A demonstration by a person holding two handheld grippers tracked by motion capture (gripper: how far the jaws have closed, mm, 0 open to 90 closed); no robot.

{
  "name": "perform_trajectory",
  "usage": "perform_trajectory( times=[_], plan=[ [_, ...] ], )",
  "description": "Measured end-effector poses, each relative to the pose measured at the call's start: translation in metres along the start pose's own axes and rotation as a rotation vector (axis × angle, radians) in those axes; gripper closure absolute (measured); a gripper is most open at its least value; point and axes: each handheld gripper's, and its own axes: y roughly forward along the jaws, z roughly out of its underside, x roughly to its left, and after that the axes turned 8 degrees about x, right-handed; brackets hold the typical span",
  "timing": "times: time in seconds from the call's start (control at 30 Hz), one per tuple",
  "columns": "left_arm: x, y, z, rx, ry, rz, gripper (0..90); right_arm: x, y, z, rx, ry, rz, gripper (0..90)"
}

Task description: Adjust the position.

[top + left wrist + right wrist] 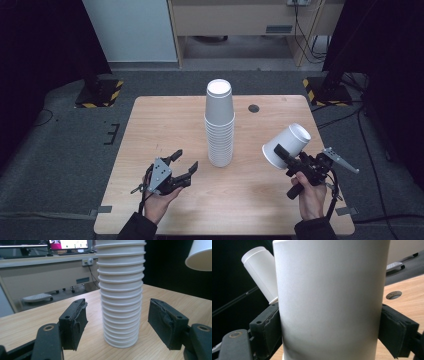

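Right tool (278, 151) clamped on single white cup (287, 145), being held tilted above counter (150, 120) — overtight squeeze may be crushing thin wall. Left tool (184, 161) released, empty, jaws facing cup stack (219, 125) mid-counter — stack risks being toppled if nudged.

A lab or office room — grey carpet, hazard-striped stand bases (100, 93), a desk with monitors (68, 244) and trailing cables (305, 35).
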Motion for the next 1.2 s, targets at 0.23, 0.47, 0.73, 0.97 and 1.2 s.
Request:
perform_trajectory(
  times=[0.23,0.47,0.73,0.97,1.2],
  plan=[
    [-0.014,0.011,-0.005,-0.036,0.014,0.045,30.6,-0.004,0.000,0.005,-0.007,0.068,-0.004,15.5],
    [-0.023,0.020,-0.008,-0.062,0.025,0.070,30.4,-0.007,0.001,0.012,-0.012,0.123,-0.009,15.6],
    [-0.035,0.032,-0.012,-0.093,0.020,0.104,30.8,-0.012,0.002,0.018,-0.019,0.182,0.000,15.6],
    [-0.044,0.040,-0.015,-0.108,0.026,0.121,31.5,-0.014,0.003,0.022,-0.040,0.243,-0.004,15.6],
    [-0.051,0.048,-0.017,-0.115,0.026,0.140,32.5,-0.017,0.002,0.024,-0.066,0.277,0.020,15.6]
  ],
)
